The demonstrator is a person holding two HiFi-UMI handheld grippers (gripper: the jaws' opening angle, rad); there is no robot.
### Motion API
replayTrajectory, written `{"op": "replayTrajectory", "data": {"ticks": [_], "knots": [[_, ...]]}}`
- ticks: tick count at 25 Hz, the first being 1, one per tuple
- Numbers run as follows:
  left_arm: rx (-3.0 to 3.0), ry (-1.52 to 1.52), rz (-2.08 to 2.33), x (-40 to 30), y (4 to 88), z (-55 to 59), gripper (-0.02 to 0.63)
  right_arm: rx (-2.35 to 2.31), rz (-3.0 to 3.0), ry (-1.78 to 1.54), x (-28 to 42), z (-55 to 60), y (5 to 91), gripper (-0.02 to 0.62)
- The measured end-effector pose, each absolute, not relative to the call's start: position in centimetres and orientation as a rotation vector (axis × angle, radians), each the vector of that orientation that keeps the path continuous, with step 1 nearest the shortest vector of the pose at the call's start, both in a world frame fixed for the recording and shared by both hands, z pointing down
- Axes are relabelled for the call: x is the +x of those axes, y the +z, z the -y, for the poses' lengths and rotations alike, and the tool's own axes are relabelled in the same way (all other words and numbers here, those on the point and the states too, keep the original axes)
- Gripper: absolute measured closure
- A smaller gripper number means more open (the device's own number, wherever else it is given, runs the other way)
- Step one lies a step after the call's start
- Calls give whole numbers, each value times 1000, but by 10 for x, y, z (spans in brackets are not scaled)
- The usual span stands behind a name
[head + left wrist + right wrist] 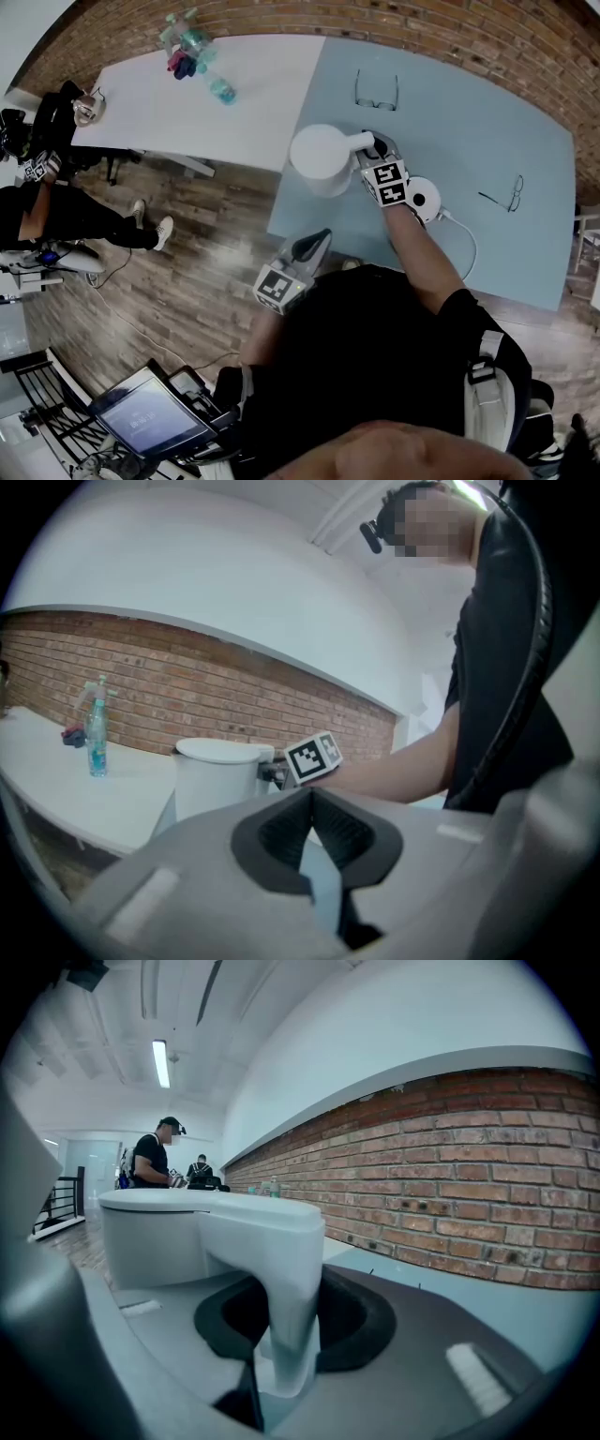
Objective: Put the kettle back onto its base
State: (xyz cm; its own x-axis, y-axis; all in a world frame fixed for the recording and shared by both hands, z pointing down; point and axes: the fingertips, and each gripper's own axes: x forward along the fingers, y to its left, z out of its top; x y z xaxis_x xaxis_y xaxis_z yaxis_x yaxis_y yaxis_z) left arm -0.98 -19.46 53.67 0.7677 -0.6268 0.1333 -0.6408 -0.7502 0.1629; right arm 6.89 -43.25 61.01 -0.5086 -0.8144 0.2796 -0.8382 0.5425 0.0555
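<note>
Right gripper (377, 150): jaws closed partway, clamped on the handle (281, 1269) of the kettle (319, 159). The right gripper view shows the white handle filling the space between both dark pads.

Left gripper (314, 242): jaws closed, tips meeting, nothing between them. It is held over the near edge of the blue table (487, 122), well apart from the kettle.

Kettle: white, round, lid on. It is near the blue table's left edge, just left of the base (424, 199) and not on it.
- Hidden: the bottom, which the left gripper's body covers in the left gripper view and which is out of sight from above. Whether it rests on the table or is lifted cannot be told. No spout can be made out.
- Orientation: upright, long axis vertical. In the head view the handle points right, toward the base.

Base: white disc, partly covered by the right gripper's marker cube. A white cord (466, 234) runs off to its right.

Also listed:
- Two pairs of glasses on the blue table, one (376, 91) at the far side and one (506, 194) to the right.
- Bottles (192, 47) on the white table (253, 103).
- A person (56, 211) at the left, cut off by the frame.
</note>
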Motion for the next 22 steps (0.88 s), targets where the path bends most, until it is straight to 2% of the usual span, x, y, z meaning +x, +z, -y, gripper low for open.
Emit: {"op": "replayTrajectory", "data": {"ticks": [22], "knots": [[2756,107,1082,-34,532,186,606,1531,2623,367,77,425,601,472]]}}
